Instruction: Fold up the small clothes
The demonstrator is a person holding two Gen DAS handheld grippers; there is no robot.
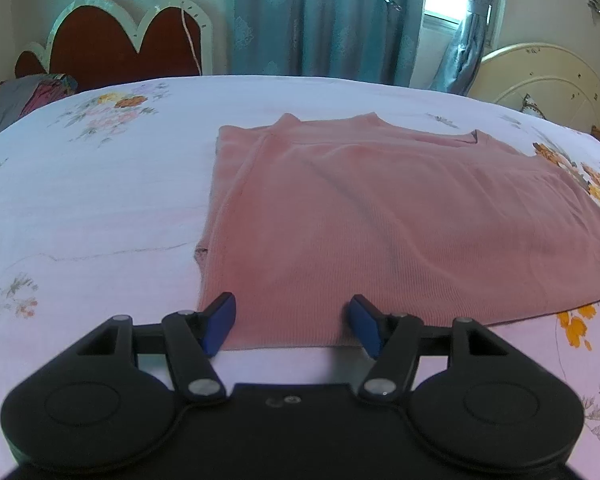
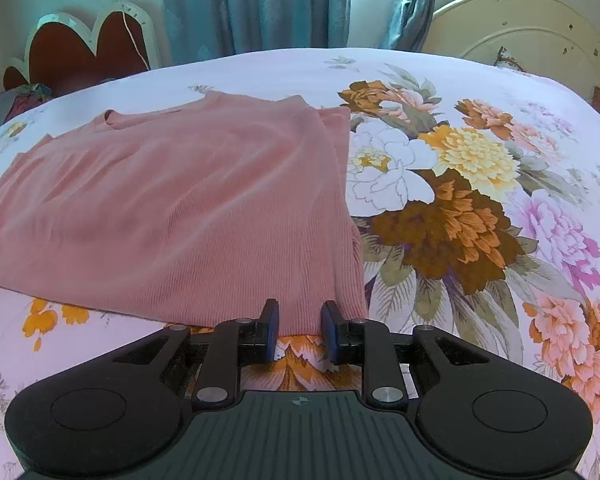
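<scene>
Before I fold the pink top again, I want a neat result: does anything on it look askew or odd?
Mostly tidy. The pink top lies flat on the floral bedsheet, sides folded in. One oddity: a small dark-edged bit of fabric pokes out at its left edge.

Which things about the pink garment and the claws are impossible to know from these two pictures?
- Pink garment: its right edge is cut off by the left wrist view's border.
- Right claw: whether its pads pinch the hem; the fabric hides the contact.
- Left claw: whether its tips touch the cloth; the angle hides it.
- Sleeves: folded away, unseen.
</scene>
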